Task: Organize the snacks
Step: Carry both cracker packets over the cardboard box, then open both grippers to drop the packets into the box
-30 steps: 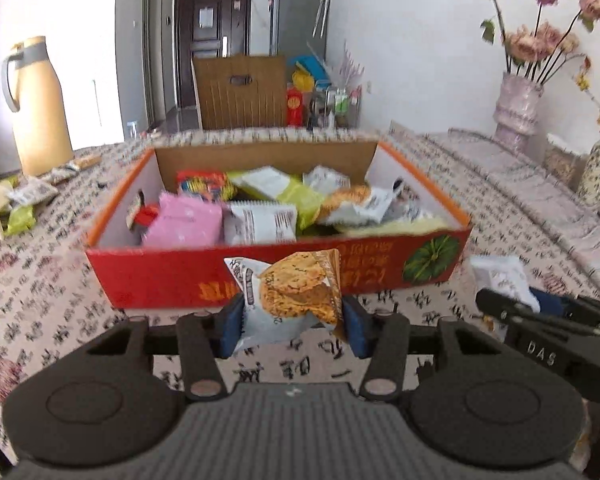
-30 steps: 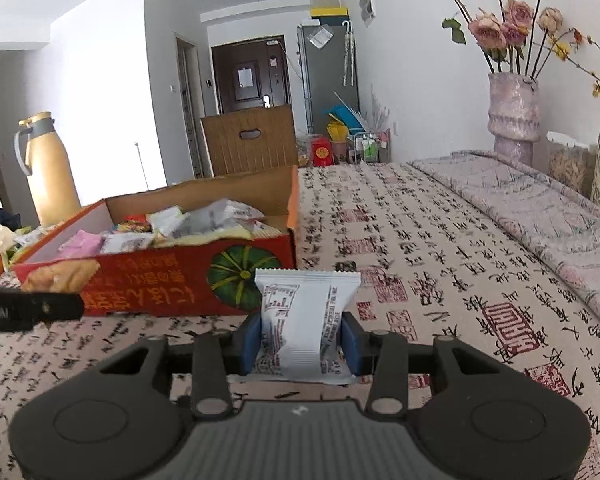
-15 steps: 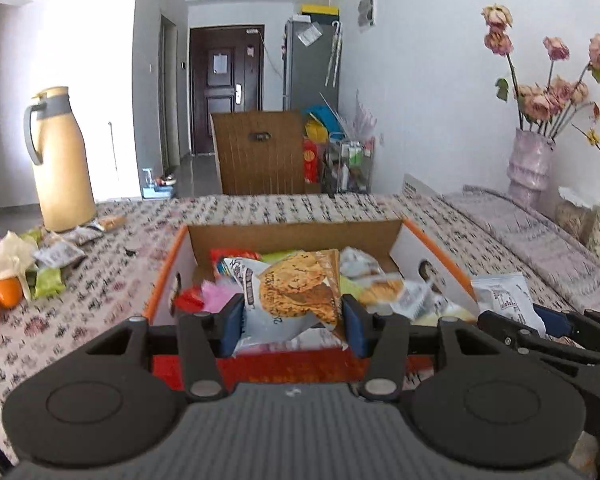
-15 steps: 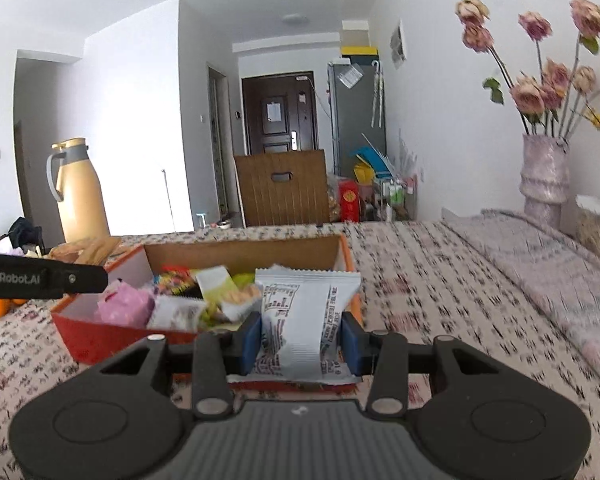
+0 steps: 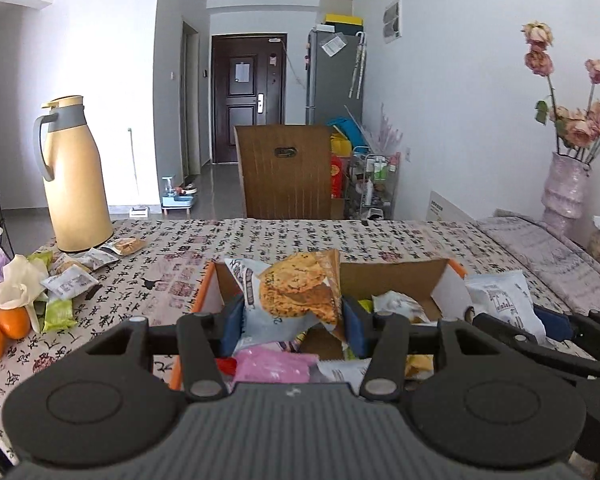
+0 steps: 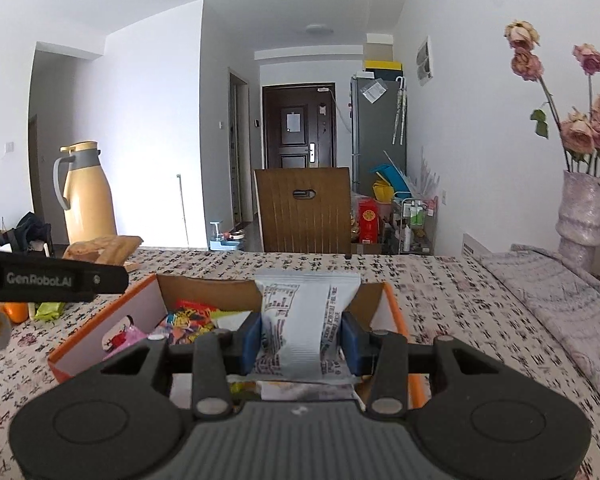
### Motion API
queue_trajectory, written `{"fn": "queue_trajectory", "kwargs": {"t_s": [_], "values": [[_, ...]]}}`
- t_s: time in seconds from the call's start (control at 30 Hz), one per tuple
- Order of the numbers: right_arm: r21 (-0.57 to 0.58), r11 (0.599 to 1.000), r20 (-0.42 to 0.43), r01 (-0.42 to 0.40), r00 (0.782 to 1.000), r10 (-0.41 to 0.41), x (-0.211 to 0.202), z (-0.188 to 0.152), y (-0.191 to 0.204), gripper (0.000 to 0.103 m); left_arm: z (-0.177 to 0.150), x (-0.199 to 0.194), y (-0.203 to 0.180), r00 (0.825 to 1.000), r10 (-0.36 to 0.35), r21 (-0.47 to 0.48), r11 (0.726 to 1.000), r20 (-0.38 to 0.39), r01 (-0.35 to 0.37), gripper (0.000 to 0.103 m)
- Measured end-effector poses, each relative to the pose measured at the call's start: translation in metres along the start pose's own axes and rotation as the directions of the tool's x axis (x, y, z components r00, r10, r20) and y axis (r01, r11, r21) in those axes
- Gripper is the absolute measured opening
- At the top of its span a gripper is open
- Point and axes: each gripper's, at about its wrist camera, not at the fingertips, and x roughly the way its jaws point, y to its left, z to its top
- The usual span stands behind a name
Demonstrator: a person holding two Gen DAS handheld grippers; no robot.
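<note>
My left gripper (image 5: 292,322) is shut on a cookie packet (image 5: 296,296) printed with brown biscuits, held above the open cardboard snack box (image 5: 392,276). My right gripper (image 6: 302,340) is shut on a white snack packet (image 6: 304,324) with dark print, also over the box (image 6: 132,312). The box has orange edges and holds several packets, among them a pink one (image 5: 276,364) and a colourful one (image 6: 188,316). In the left wrist view the right gripper with its white packet (image 5: 504,300) shows at the right. The left gripper's side bar (image 6: 52,280) crosses the right wrist view at the left.
Loose snack packets (image 5: 70,282) and oranges (image 5: 4,328) lie on the patterned tablecloth at the left, near a yellow thermos jug (image 5: 74,176). A vase of dried flowers (image 6: 582,208) stands at the right. A wooden chair (image 5: 288,172) is behind the table's far edge.
Both grippers have risen and moved forward from in front of the box to above it, each keeping its packet. The box's red front wall has dropped out of sight.
</note>
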Motion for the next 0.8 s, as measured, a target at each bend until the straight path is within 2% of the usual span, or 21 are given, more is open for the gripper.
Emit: {"fn": "queue_trajectory", "kwargs": {"t_s": [0.37, 0.6, 0.73, 0.77, 0.8], "values": [[-0.004, 1.0, -0.012, 0.0, 1.0, 0.0, 0.043, 0.003, 0.011, 0.041, -0.006, 0.04, 0.015, 0.999, 0.023, -0.043, 0.999, -0.028, -0.025, 0.052], [0.009, 1.0, -0.049, -0.008, 0.999, 0.009, 0.058, -0.008, 0.009, 0.041, -0.016, 0.053, 0.017, 0.998, 0.004, -0.035, 0.999, -0.058, -0.006, 0.053], [0.031, 1.0, -0.051, -0.006, 0.999, 0.008, 0.058, -0.011, 0.004, 0.044, -0.017, 0.051, 0.019, 0.999, 0.018, -0.043, 0.999, -0.049, -0.02, 0.063], [0.039, 0.999, -0.05, -0.004, 0.999, 0.006, 0.057, -0.01, 0.002, 0.048, -0.017, 0.049, 0.019, 0.999, 0.02, -0.042, 0.999, -0.044, -0.022, 0.066], [0.049, 0.999, -0.051, 0.0, 0.999, 0.002, 0.057, -0.011, 0.0, 0.059, -0.017, 0.048, 0.019, 0.999, 0.021, -0.044, 0.999, -0.039, -0.023, 0.075]]}}
